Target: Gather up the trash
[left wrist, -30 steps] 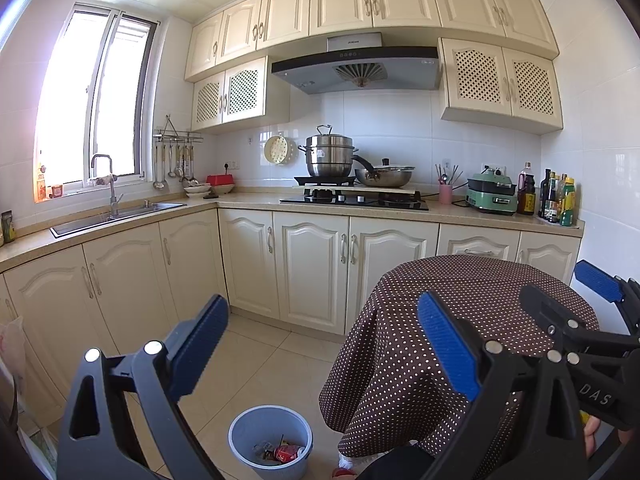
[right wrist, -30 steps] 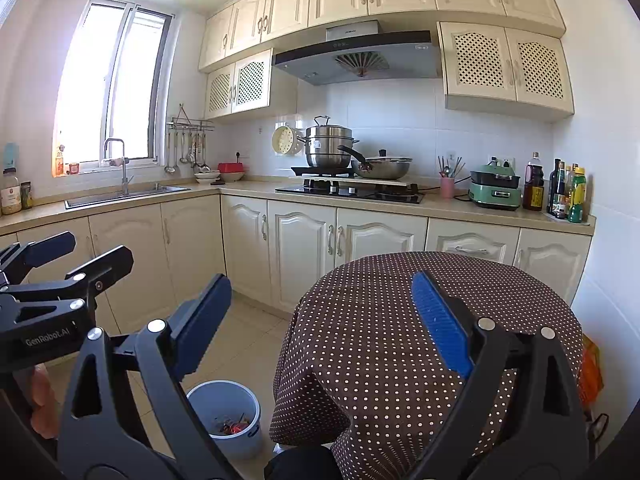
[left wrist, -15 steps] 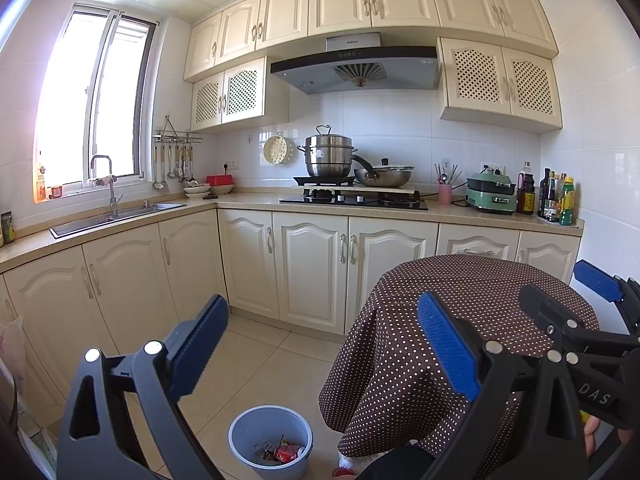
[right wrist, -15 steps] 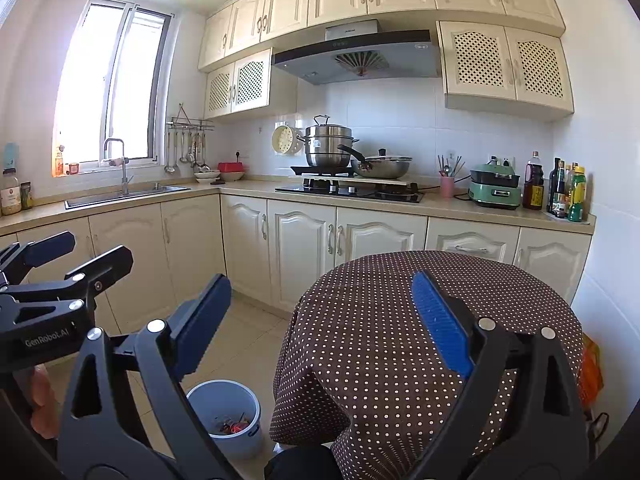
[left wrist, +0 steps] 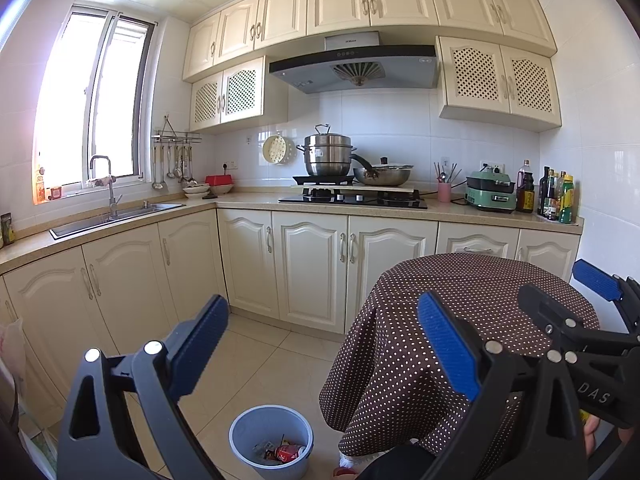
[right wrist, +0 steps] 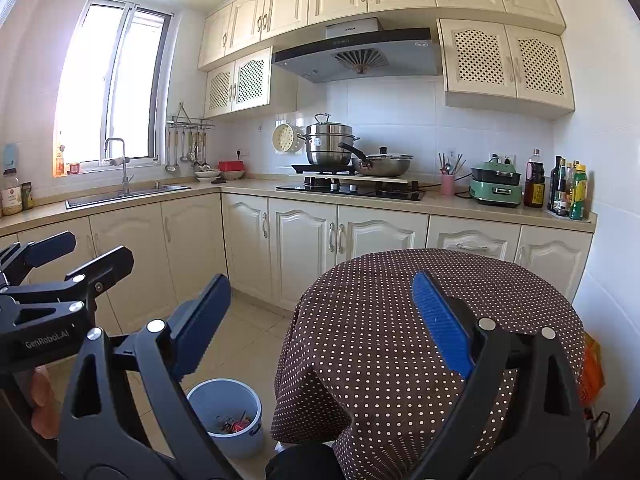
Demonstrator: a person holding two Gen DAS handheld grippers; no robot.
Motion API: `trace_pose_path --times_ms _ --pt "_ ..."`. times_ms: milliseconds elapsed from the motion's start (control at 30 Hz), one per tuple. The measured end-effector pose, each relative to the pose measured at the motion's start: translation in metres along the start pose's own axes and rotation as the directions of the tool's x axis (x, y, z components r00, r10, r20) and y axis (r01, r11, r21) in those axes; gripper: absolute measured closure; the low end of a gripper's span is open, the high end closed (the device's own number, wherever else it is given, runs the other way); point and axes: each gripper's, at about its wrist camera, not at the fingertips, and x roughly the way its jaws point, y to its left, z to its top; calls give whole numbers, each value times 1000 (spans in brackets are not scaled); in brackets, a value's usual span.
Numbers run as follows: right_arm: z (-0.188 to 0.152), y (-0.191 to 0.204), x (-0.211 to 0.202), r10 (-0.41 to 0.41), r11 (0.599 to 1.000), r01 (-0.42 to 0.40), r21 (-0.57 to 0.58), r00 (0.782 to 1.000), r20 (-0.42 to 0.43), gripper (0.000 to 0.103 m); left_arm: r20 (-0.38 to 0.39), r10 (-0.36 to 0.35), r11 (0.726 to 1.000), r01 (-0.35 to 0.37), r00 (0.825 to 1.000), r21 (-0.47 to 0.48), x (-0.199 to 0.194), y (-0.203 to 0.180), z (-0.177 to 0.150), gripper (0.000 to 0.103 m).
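Left wrist view showed the left gripper (left wrist: pixel 322 344) spread wide and empty above the floor, the right gripper (right wrist: pixel 320 316) likewise agape over the polka-dot tablecloth (right wrist: pixel 384 320). Trash (left wrist: pixel 280 451) lay inside the blue bin (left wrist: pixel 248 428) on the floor beside the table's edge.

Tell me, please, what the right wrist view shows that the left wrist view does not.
Only the right wrist view shows a clear jar at the left end of the counter and an orange bag beside the table. Only the left wrist view shows a red can clearly in the bin. Both share the blue bin with trash inside, the dotted tablecloth, the stove pots and both grippers, left and right, open and empty.
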Motion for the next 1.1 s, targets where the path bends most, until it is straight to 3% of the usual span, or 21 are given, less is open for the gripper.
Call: trace_pose_path --times_ms 1100 --pt "1 8 6 7 1000 -7 1 1000 -12 12 -7 -5 1000 5 1000 1 2 6 -2 9"
